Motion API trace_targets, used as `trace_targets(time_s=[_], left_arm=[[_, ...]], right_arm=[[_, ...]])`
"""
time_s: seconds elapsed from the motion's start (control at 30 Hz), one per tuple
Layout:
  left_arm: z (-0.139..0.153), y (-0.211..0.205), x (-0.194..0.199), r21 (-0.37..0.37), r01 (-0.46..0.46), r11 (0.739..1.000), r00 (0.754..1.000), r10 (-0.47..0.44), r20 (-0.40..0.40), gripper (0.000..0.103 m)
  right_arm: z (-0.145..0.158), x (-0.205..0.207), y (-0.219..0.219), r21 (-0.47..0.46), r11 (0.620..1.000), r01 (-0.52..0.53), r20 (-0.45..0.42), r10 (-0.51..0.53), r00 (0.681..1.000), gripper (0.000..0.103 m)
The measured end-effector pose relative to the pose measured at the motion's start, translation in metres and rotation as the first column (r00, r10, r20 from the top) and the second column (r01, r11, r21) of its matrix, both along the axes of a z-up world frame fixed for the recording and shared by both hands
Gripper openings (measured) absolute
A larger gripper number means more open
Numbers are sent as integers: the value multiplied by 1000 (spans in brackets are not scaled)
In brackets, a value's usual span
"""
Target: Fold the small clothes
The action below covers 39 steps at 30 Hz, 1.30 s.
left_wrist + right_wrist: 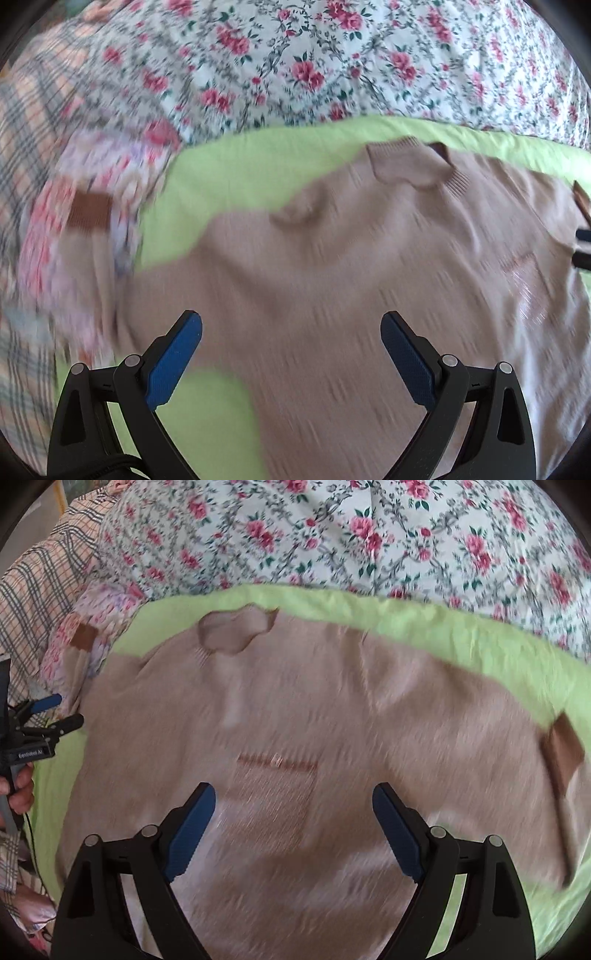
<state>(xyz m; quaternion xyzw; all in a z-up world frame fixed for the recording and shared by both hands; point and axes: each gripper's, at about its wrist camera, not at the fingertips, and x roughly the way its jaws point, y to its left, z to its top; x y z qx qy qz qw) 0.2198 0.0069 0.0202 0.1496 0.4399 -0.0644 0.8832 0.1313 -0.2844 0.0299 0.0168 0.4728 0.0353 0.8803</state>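
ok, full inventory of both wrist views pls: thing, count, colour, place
sweater: 1, beige knit, spread flat on the green cloth, collar away from the grippers
cuffs: 2 visible, brown ribbed, one at each sleeve end, left and right edges
chest pocket: 1, beige with brown top trim, ahead of the right gripper
green cloth: 1, lime, under the sweater
floral bedding: 1, white with pink roses, behind the green cloth
plaid fabric: 1, orange and grey check, far left
left gripper: 1, black with blue pads, open, over the sweater's lower left
right gripper: 1, same, open, over the pocket
hand: 1, holding the left gripper's handle
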Motion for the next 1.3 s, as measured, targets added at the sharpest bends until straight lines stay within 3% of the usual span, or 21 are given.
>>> trace_targets(time_s=[0.1,0.27,0.33,0.43,0.47,0.5,0.53,0.57,0.6,0.7,0.77,0.83,0.9,0.97,1.03,1.1,1.13,1.2,1.3], left_arm=[[-3,0,45,2,58,998,998,-58,-15,98],[-22,0,108,-86,133,987,986,-141,-85,98],[-42,-2,129,-51,136,989,983,-141,-118,98],[-58,1,147,-71,132,989,977,-142,-158,83],[-64,4,150,-108,135,985,972,-153,-180,71],[-67,5,151,-130,142,981,968,-165,-190,57],[-69,6,149,-149,154,977,965,-180,-188,49],[-67,6,145,-157,168,973,967,-193,-164,30],[-65,6,144,-155,167,974,970,-191,-151,20],[-49,12,146,-172,151,974,982,-168,-92,12],[-41,21,155,-177,108,978,992,-118,-51,9],[-48,31,163,-214,68,974,994,-84,-66,9],[-66,23,163,-136,66,988,993,-79,-88,9],[-65,17,159,-110,57,992,996,-65,-68,9],[-59,18,156,-134,31,990,997,-41,-68,10],[-50,11,154,-135,22,991,997,-31,-69,20],[-45,11,148,-127,12,992,998,-20,-65,22],[-35,14,138,-130,2,991,998,-9,-56,24],[-13,22,112,-162,-18,987,999,11,-43,40]], right_arm=[[9,40,-10,-51,999,-7,43,9,999,87],[3,105,-16,-91,995,-35,64,41,997,87],[-9,125,-17,-103,994,-40,54,45,998,87],[-23,148,-22,-114,993,-43,14,44,999,87],[-32,154,-22,-115,992,-55,-19,53,998,83],[-38,158,-23,-117,991,-63,-46,58,997,62],[-44,159,-24,-133,990,-55,-62,47,997,48],[-44,158,-26,-143,989,-37,-50,30,998,24],[-40,156,-31,-124,992,-19,-28,15,999,11],[-16,150,-45,-66,997,43,59,-39,998,9],[-6,151,-52,-48,995,83,95,-78,992,8],[-21,158,-56,-39,994,105,37,-104,994,8],[-38,163,-56,-58,992,114,0,-115,993,8],[-37,161,-60,-16,988,152,0,-152,988,8],[-28,153,-67,57,983,174,16,-176,984,16],[-12,136,-78,78,979,189,40,-192,981,34],[-3,120,-83,88,977,192,60,-198,978,38],[12,87,-93,100,973,209,91,-219,972,57],[25,28,-118,92,959,266,121,-276,953,58]])
